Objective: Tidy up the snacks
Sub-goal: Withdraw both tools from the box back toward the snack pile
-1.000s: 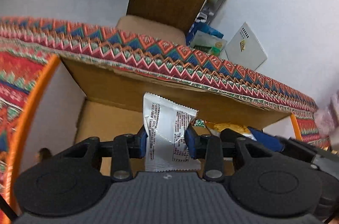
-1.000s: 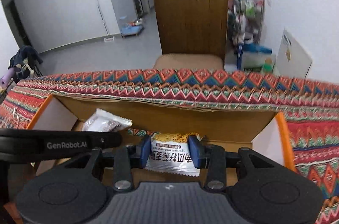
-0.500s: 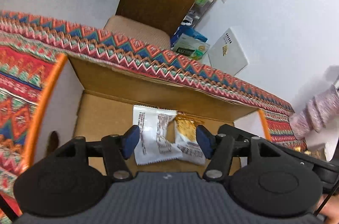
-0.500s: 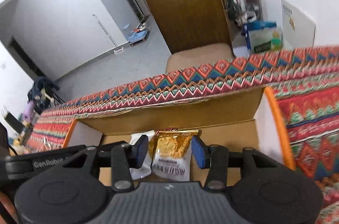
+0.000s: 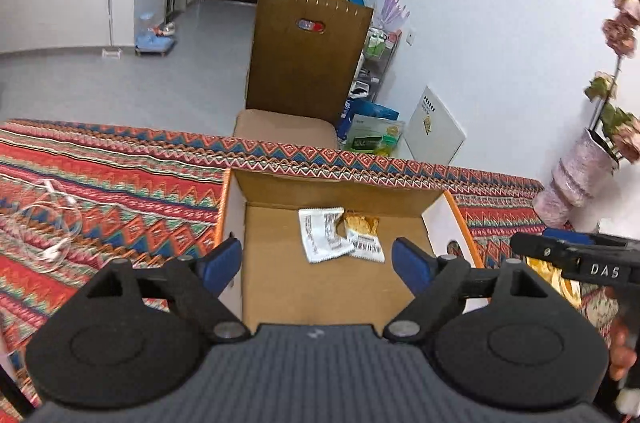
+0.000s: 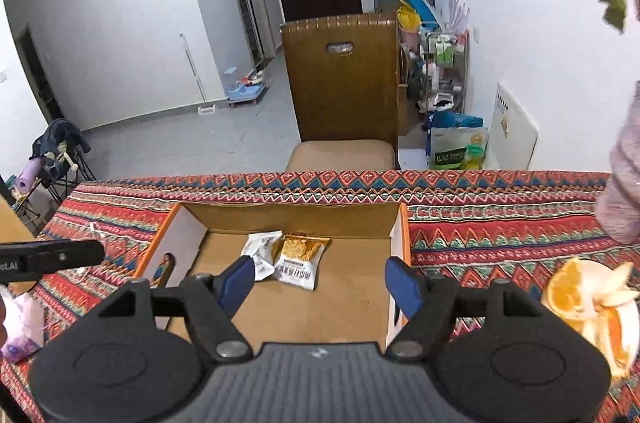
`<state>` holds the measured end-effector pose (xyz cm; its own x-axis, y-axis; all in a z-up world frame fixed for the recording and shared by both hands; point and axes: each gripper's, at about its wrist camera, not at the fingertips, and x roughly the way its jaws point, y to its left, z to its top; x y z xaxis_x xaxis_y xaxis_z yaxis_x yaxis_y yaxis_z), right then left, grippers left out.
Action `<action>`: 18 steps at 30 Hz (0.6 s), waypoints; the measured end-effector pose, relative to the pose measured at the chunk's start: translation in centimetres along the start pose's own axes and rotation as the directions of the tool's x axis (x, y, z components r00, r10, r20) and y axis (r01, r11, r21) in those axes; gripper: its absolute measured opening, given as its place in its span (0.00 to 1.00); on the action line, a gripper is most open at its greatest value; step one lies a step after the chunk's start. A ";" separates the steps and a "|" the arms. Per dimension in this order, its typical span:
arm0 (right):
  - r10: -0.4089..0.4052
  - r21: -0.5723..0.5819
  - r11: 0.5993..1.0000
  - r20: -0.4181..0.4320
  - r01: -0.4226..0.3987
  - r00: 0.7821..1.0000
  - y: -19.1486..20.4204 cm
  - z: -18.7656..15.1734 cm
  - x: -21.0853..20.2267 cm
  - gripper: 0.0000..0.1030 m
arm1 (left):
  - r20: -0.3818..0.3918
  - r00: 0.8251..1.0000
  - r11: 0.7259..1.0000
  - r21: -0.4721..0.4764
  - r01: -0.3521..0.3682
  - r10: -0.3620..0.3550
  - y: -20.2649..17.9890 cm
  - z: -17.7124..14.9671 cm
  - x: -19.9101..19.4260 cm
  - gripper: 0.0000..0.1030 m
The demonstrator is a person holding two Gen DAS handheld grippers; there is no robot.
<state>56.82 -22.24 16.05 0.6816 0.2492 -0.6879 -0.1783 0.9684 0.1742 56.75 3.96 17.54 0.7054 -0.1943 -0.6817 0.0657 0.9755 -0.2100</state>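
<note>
Left wrist view: white snack packet (image 5: 322, 234) and orange snack packet (image 5: 363, 231) lie flat on the floor of the open cardboard box (image 5: 320, 299), toward its far wall, touching and slightly overlapped; left claw (image 5: 318, 260) hangs above the box, jaws spread wide and just been opening, nothing between the blue pads; both packets sit clear below them. Right wrist view: same two packets, white one (image 6: 261, 251) left of the orange one (image 6: 299, 254); right claw (image 6: 318, 281) also released, jaws just been opening, empty, above the box's (image 6: 304, 319) near half; the left finger overlaps the white packet's corner in frame, no grip. Box sits on the bench under a red zigzag-pattern cloth (image 5: 108, 183); plate of orange peel (image 6: 596, 307) right of the box; pale vase (image 5: 576, 179) at the bench's far right; white cable (image 5: 52, 223) coiled on the cloth left of the box; wooden chair (image 6: 344, 91) beyond the far edge.
</note>
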 end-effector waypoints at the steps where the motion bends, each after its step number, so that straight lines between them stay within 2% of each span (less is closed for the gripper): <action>1: 0.001 -0.004 1.000 0.005 -0.001 1.000 0.2 -0.3 -0.7 0.71 | 0.006 1.000 1.000 0.008 0.005 -0.005 -0.2 -0.4 -0.9 0.81; 6: 0.008 -0.026 1.000 0.037 -0.007 0.999 1.3 -2.8 -4.4 0.73 | 0.054 0.999 0.999 0.044 0.001 -0.003 -1.2 -3.6 -5.4 0.85; 8: 0.028 -0.036 0.999 0.062 -0.026 0.998 1.4 -4.8 -6.1 0.81 | 0.074 0.997 0.998 0.054 -0.021 0.017 -1.3 -5.6 -6.8 0.86; 12: 0.048 -0.068 0.997 0.108 -0.041 0.993 1.8 -9.0 -9.2 0.82 | 0.136 0.990 0.993 0.104 -0.048 0.033 -1.4 -10.4 -10.0 0.86; 18: 0.065 -0.120 0.992 0.170 -0.045 0.983 2.5 -15.7 -12.8 0.84 | 0.192 0.981 0.998 0.064 0.019 -0.031 0.3 -18.1 -13.6 0.89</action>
<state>36.45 -23.08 14.23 0.7795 0.3085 -0.5452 -0.2922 0.9489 0.1193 34.41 5.02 14.00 0.8252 -0.2006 -0.5280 0.1238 0.9763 -0.1774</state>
